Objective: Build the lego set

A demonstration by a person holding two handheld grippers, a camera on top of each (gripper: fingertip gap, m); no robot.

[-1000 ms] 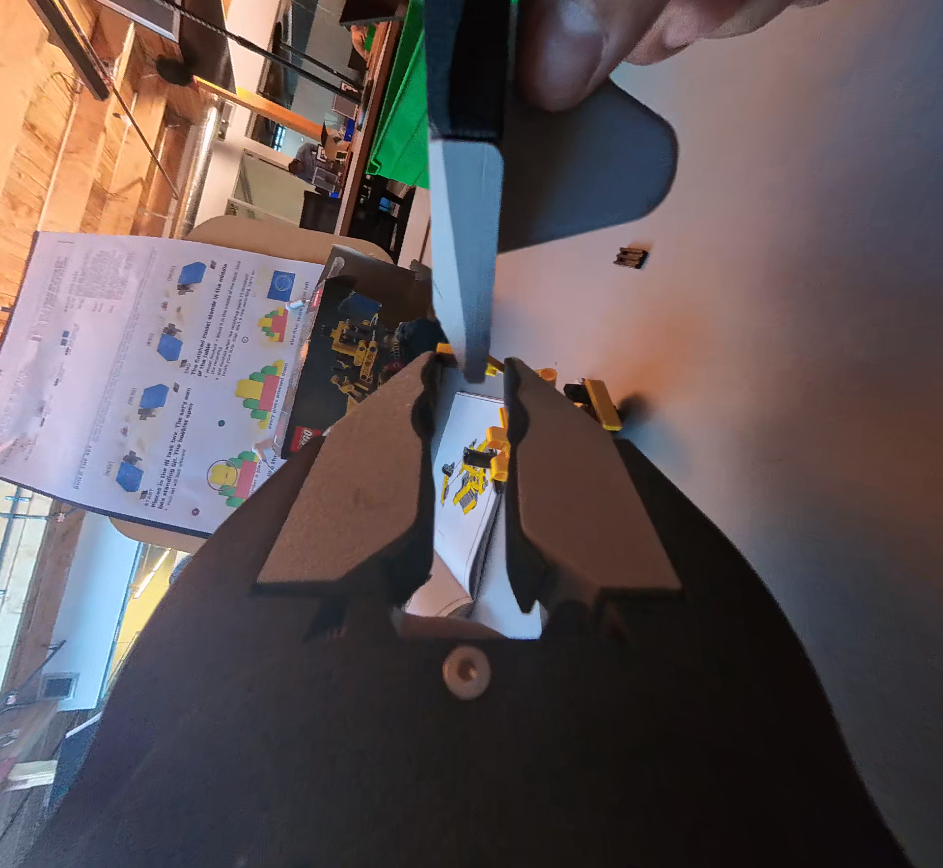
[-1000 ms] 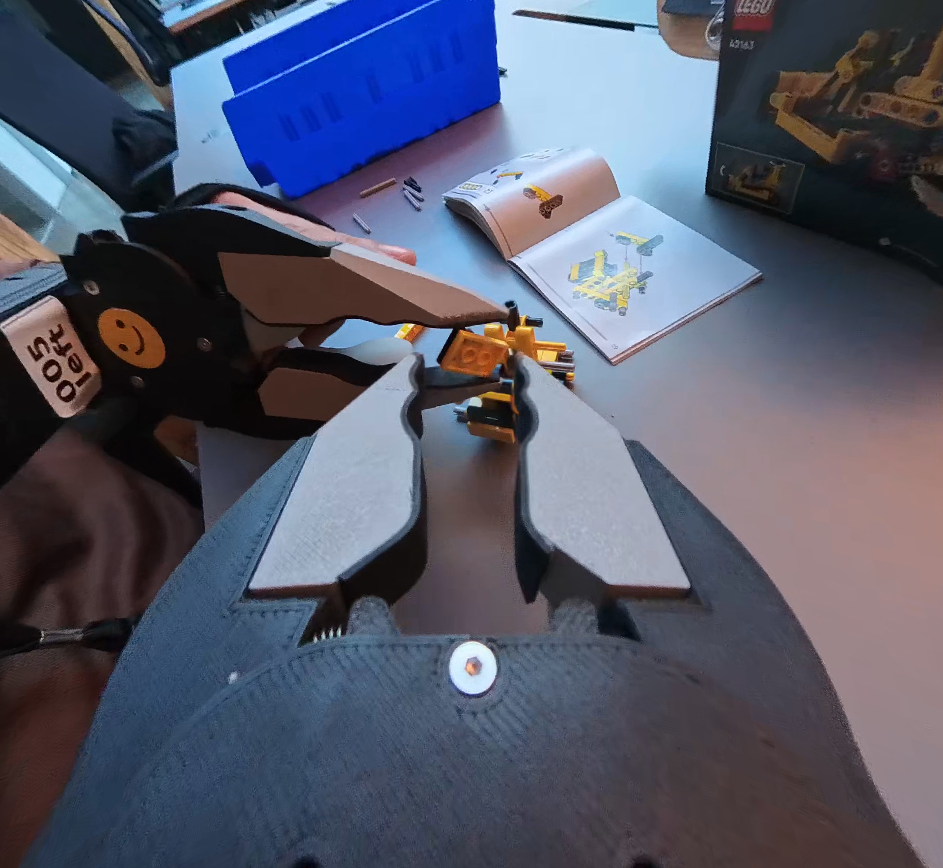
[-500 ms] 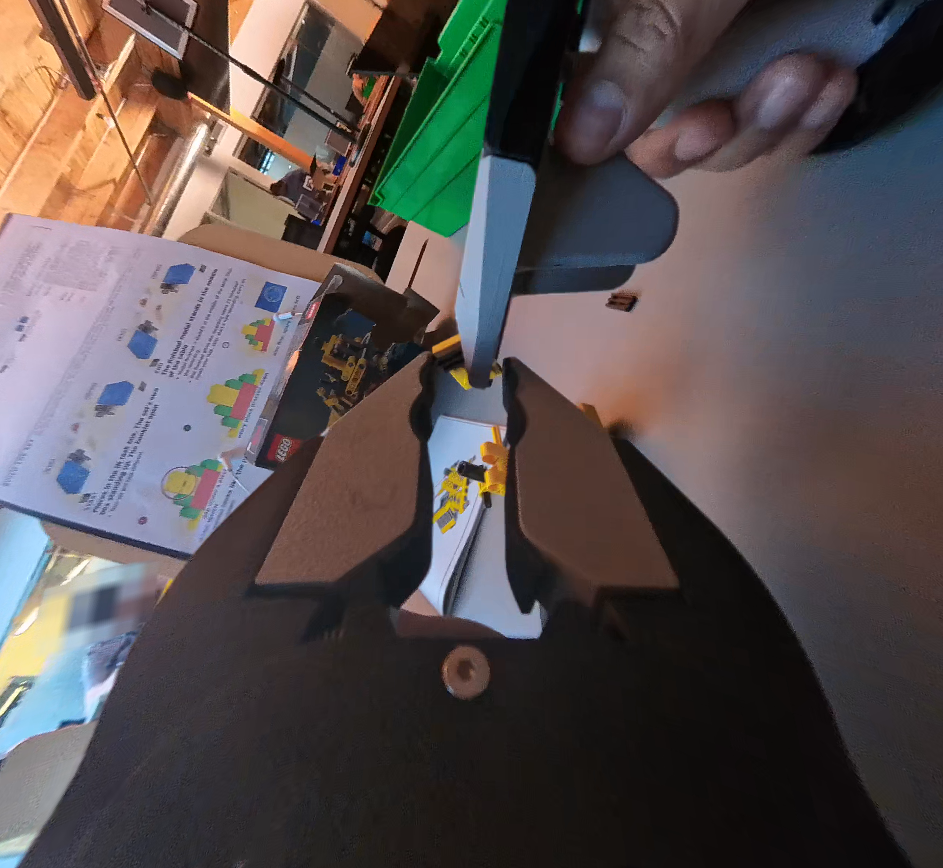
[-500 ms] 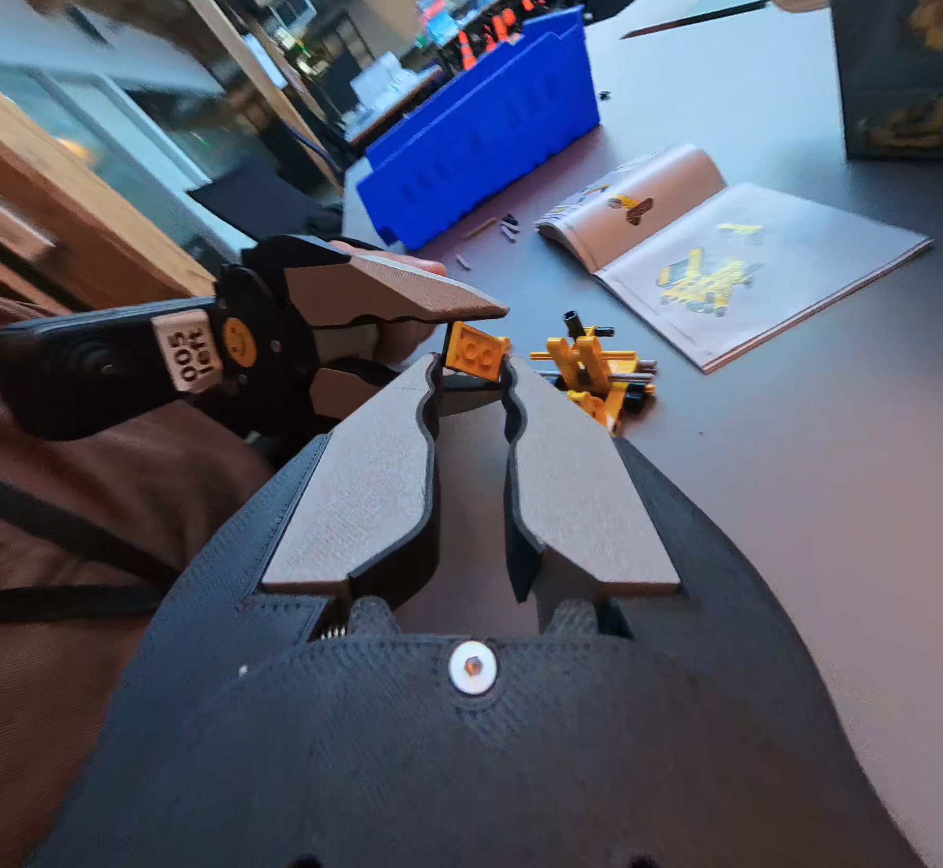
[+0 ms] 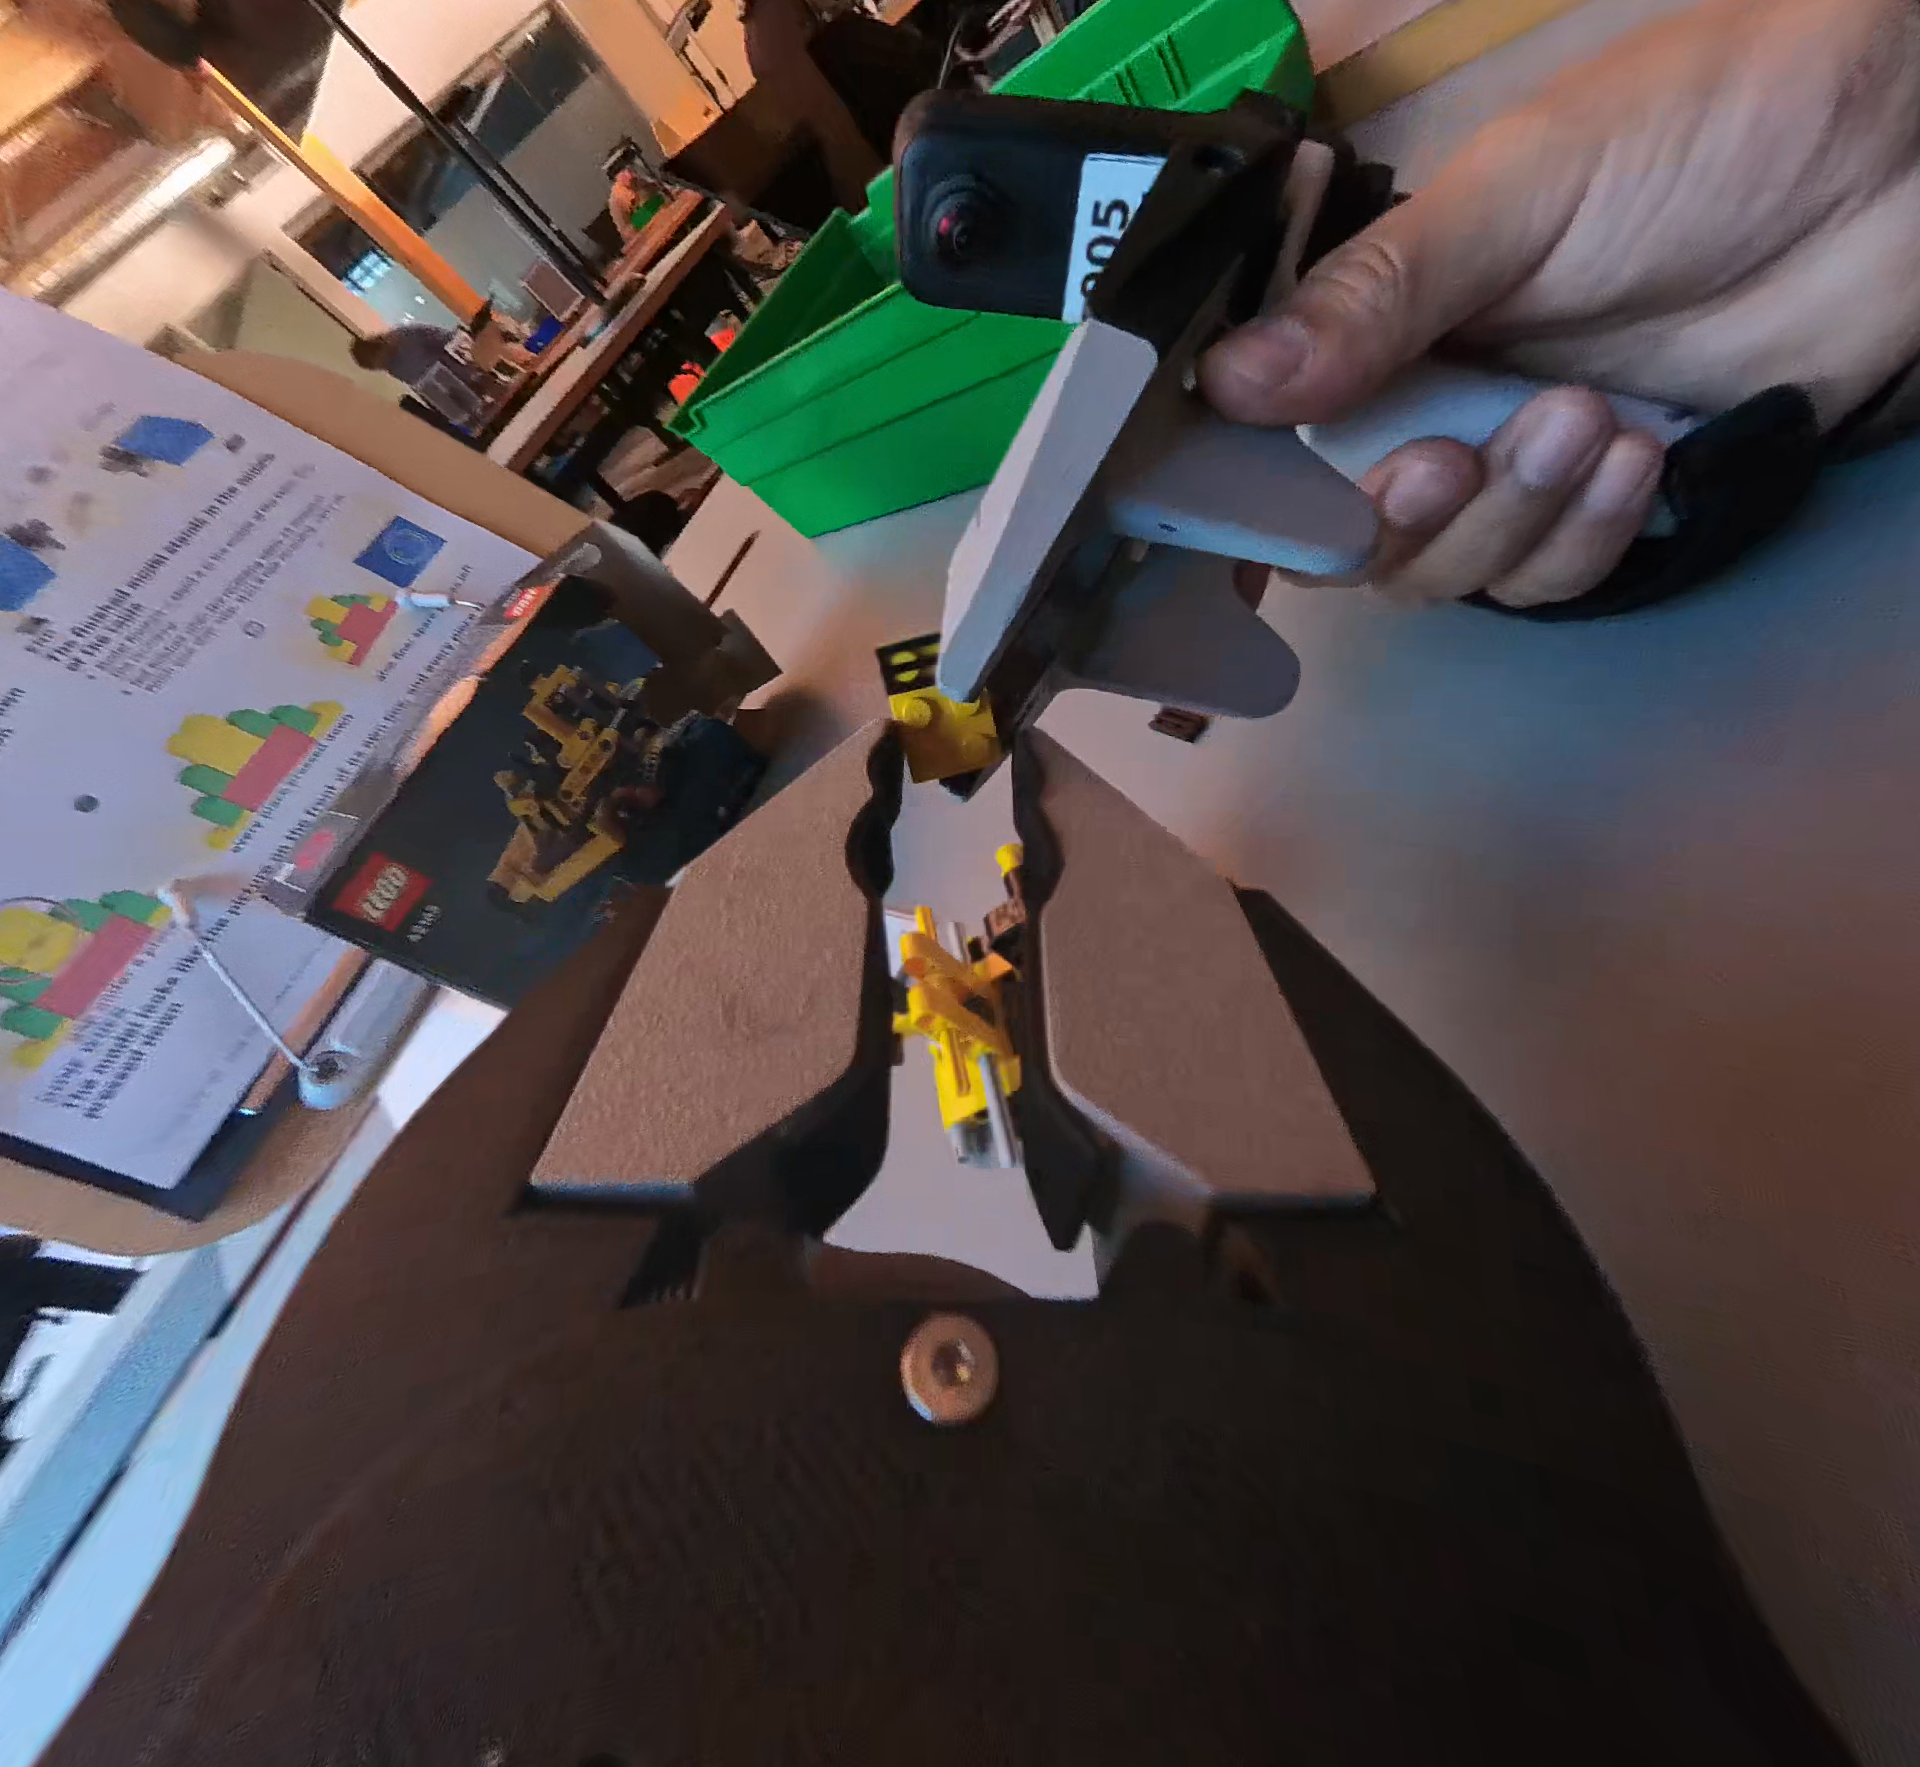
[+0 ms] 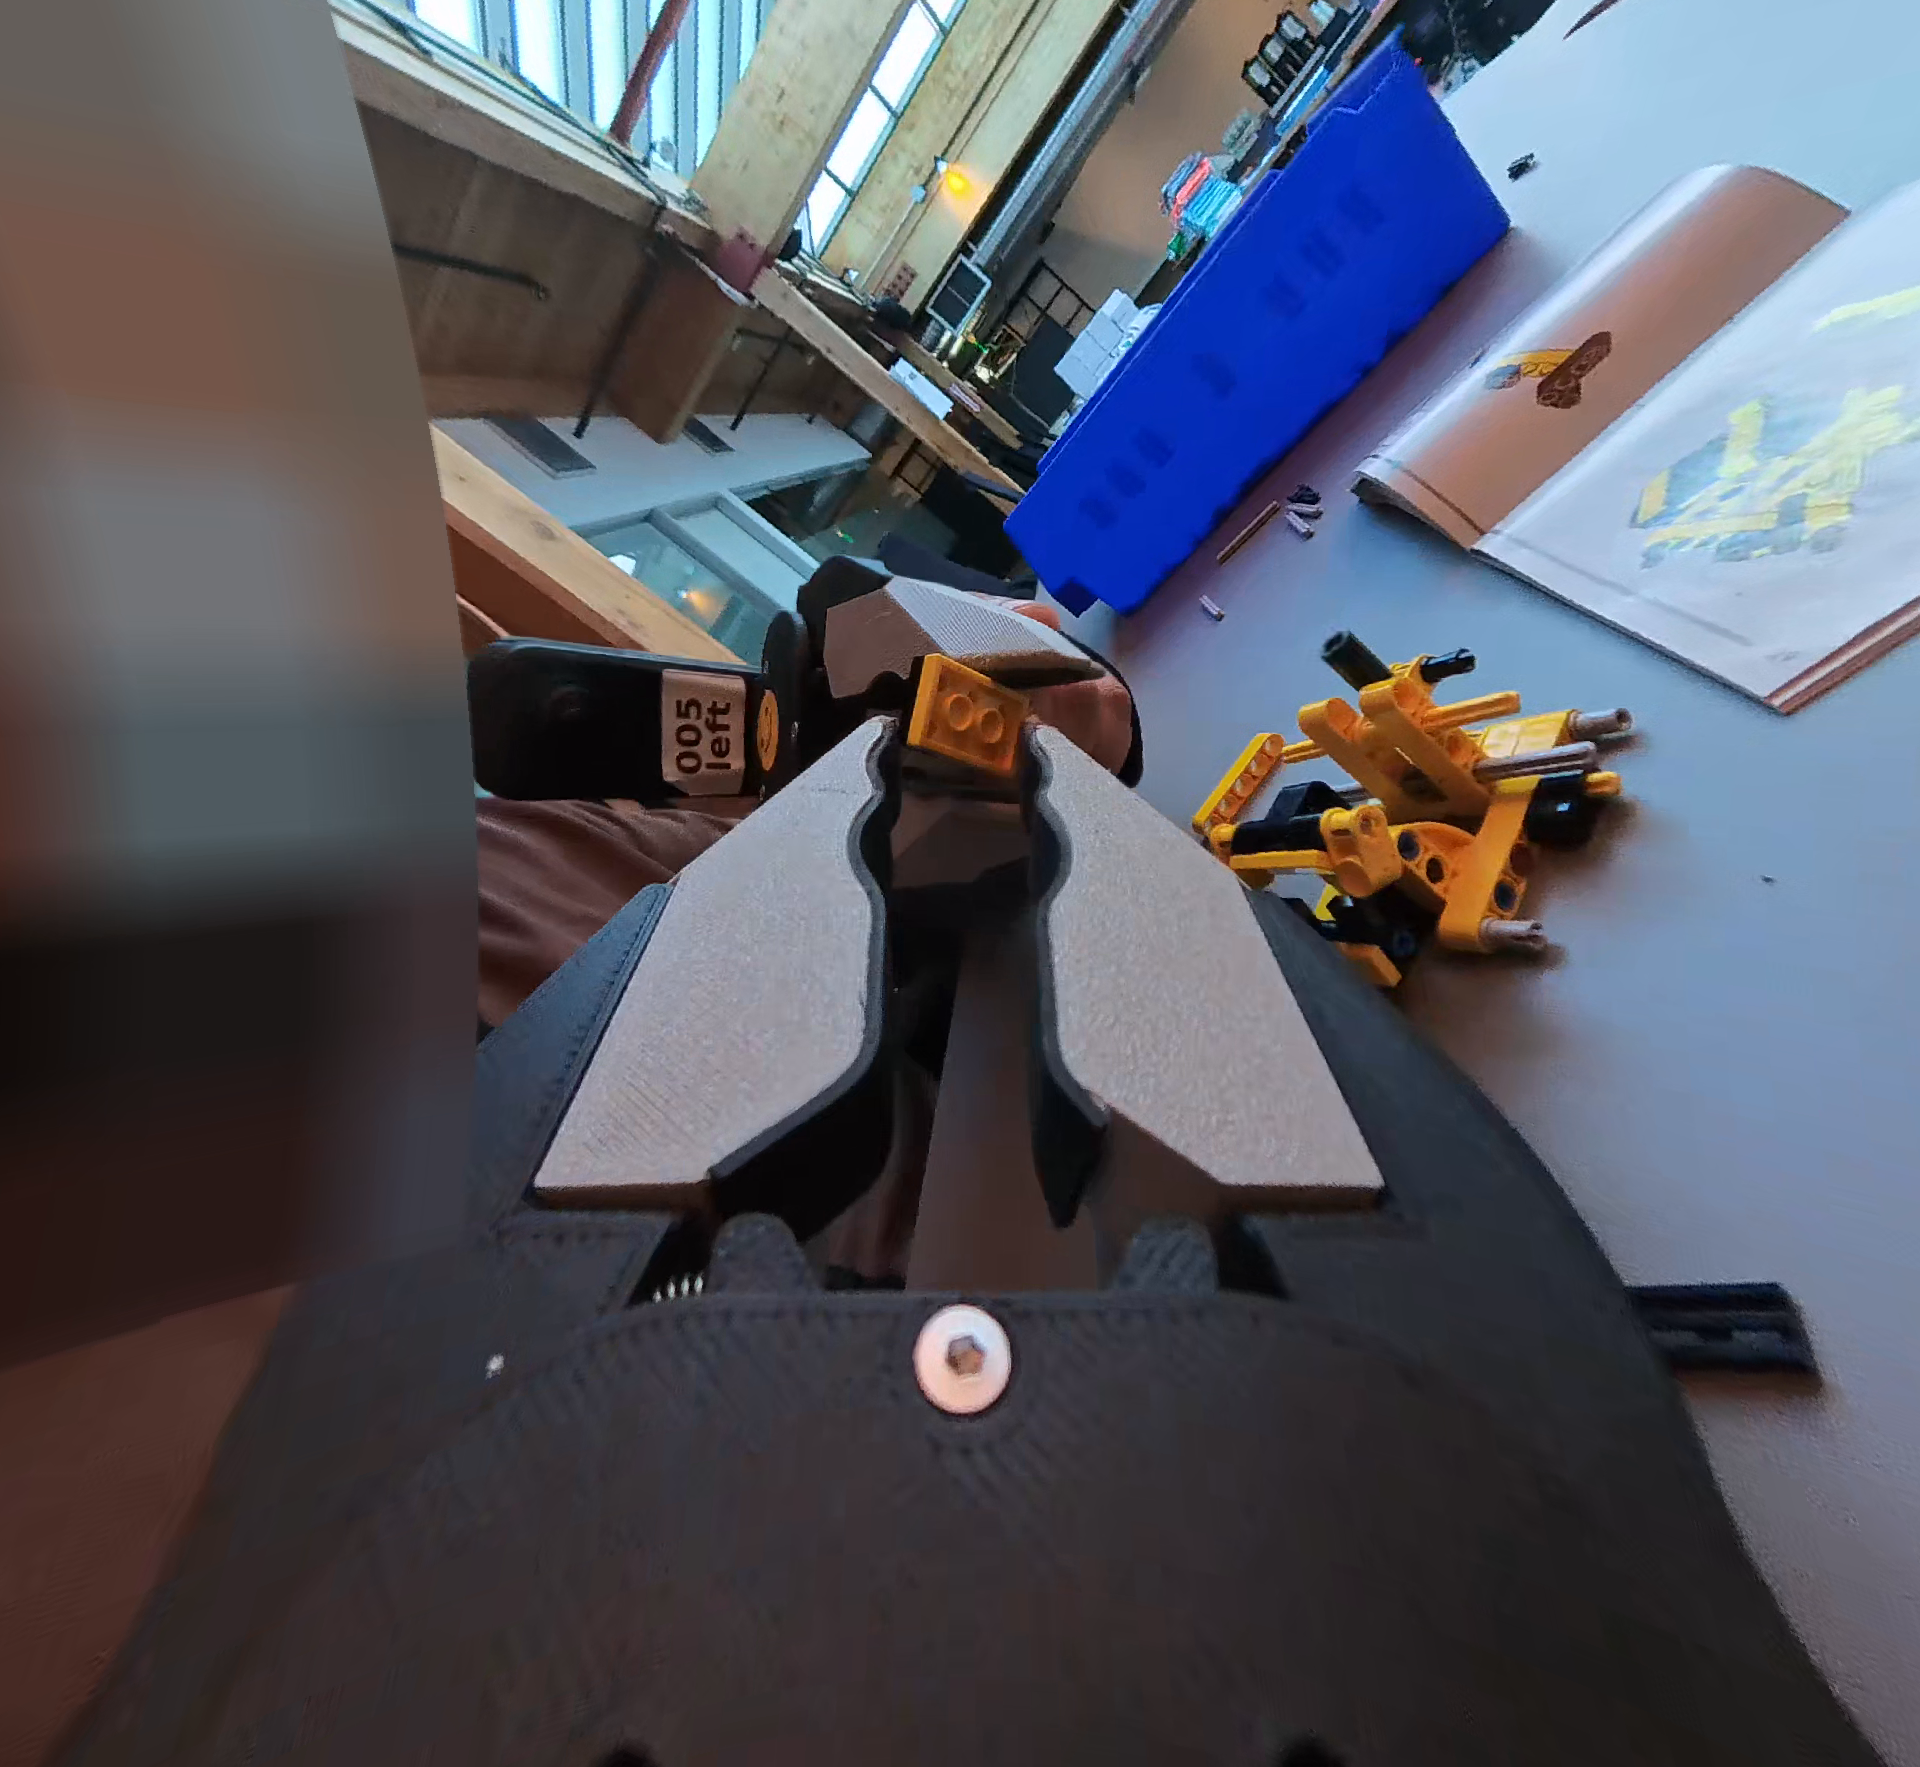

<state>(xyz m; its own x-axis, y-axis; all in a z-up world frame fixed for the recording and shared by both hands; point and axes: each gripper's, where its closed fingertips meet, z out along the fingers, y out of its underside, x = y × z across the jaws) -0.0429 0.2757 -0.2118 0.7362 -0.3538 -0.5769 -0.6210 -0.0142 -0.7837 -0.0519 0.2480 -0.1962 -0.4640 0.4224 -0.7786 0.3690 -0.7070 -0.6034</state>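
Gripping one yellow two-stud brick (image 6: 964,718) between both grippers, mid-frame above the desk (image 6: 1714,1042).
Left gripper (image 6: 1023,678) and right gripper (image 6: 958,743) fingers both pinch it; white labels on each, logo on the box (image 5: 520,803).

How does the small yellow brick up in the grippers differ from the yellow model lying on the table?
The small yellow studded brick is one flat piece held in the air at both grippers' fingers; the yellow and black beam assembly is many joined parts, with pins and axles sticking out, resting on the grey table, untouched. The assembly is clearly larger. Both are yellow plastic.
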